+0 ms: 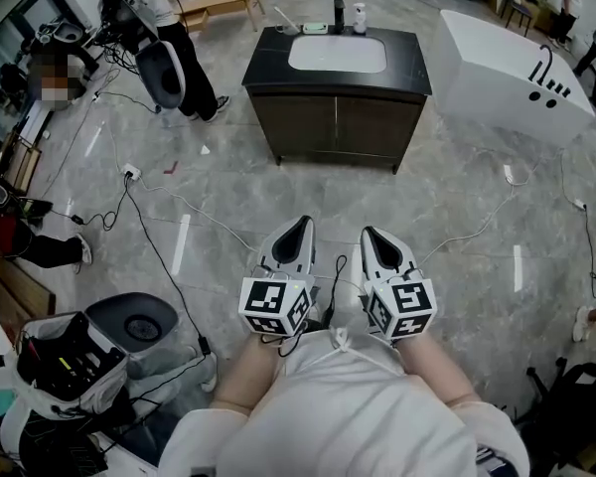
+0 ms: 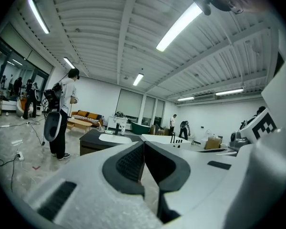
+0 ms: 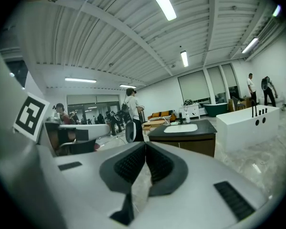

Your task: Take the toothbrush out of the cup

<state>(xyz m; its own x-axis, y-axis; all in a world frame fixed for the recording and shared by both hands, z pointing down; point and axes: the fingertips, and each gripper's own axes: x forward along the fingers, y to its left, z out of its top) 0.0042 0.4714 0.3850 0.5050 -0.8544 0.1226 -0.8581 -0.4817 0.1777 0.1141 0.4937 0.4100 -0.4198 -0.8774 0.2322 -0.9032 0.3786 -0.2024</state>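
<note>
Grey marbled floor (image 1: 447, 207) lies under both claws, which sit side by side close against the person's body at 6 o'clock in the head view. The left claw (image 1: 300, 227) is closed. In the left gripper view (image 2: 144, 146) its black ribbed pads meet, with nothing between them. The right claw (image 1: 370, 235) is closed too, and in the right gripper view (image 3: 146, 147) its pads touch and hold nothing.

At 12 o'clock, well apart from both claws, stands a dark bench (image 1: 407, 63) with a white basin (image 1: 338, 55) set into its top. A row of small items (image 1: 338, 15) lines its back edge. At the left end of that row a thin pale stick (image 1: 287, 21) slants. Whether it is the toothbrush, and which item is the cup, is too small to tell.

A white bathtub (image 1: 497, 68) sits at 1 o'clock. A person (image 1: 179, 38) in dark trousers stands at 11 o'clock, and cables (image 1: 149, 237) trail over the floor at 9 o'clock.
</note>
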